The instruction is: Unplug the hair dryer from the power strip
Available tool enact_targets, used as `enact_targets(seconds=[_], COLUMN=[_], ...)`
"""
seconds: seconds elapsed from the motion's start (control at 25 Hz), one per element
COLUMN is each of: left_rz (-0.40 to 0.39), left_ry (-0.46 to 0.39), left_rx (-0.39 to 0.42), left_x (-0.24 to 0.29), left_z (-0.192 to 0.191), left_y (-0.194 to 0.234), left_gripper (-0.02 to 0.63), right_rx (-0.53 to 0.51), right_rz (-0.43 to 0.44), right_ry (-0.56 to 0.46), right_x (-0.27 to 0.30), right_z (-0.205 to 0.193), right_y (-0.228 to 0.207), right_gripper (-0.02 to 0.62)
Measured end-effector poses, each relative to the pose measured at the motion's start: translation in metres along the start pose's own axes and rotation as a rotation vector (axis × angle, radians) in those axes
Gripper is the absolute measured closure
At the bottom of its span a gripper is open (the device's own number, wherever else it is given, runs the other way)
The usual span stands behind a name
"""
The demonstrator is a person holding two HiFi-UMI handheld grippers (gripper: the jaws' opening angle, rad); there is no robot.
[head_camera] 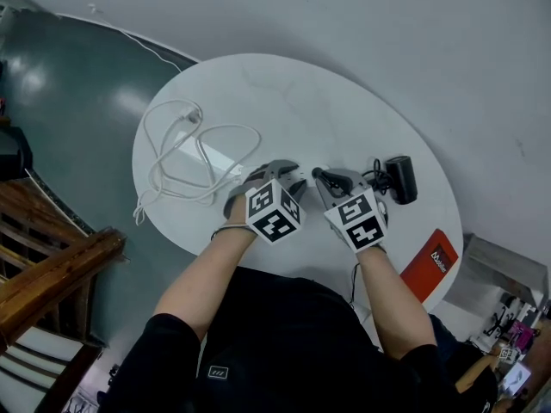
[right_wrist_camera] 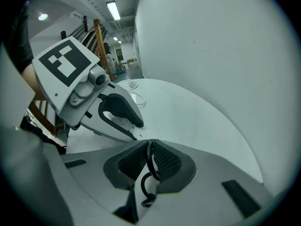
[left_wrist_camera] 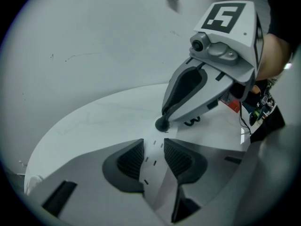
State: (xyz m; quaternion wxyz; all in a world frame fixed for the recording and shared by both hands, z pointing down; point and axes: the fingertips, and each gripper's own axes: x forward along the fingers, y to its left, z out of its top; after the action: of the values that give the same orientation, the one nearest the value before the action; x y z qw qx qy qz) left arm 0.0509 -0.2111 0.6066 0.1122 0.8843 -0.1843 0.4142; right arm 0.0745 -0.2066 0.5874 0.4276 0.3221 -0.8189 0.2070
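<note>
Hair dryer cord [right_wrist_camera: 150,157], black, sits clamped between the pads of our right gripper [head_camera: 318,175]. Just beside it, our left gripper [left_wrist_camera: 153,147] hangs with jaws apart over the white power strip [left_wrist_camera: 155,160]. Right of both, the hair dryer [head_camera: 401,179] lies on the round white table [head_camera: 293,93]. The strip's white cable [head_camera: 172,149] coils farther left.

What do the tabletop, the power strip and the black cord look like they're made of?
The tabletop looks like laminate or painted board: smooth white, soft sheen, faint scuffs. The power strip is likely hard white plastic, with crisp moulded slots. The black cord seems rubber or vinyl sheathed: matt, curling in a tight loop.
</note>
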Motion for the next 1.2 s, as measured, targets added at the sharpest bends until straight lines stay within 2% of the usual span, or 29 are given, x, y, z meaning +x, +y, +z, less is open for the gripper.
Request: enact_targets(seconds=[0.28, 1.2], left_rz=[0.003, -0.013], left_ry=[-0.009, -0.019], left_rx=[0.0, 0.01], left_x=[0.0, 0.001], left_z=[0.001, 0.002], left_y=[0.002, 0.001], left_gripper=[0.463, 0.462], right_rx=[0.065, 0.113], right_rz=[0.024, 0.014], right_ry=[-0.029, -0.011], right_x=[-0.005, -0.007], right_z=[0.007, 0.007], right_y=[-0.006, -0.009], right_gripper=[0.535, 0.535])
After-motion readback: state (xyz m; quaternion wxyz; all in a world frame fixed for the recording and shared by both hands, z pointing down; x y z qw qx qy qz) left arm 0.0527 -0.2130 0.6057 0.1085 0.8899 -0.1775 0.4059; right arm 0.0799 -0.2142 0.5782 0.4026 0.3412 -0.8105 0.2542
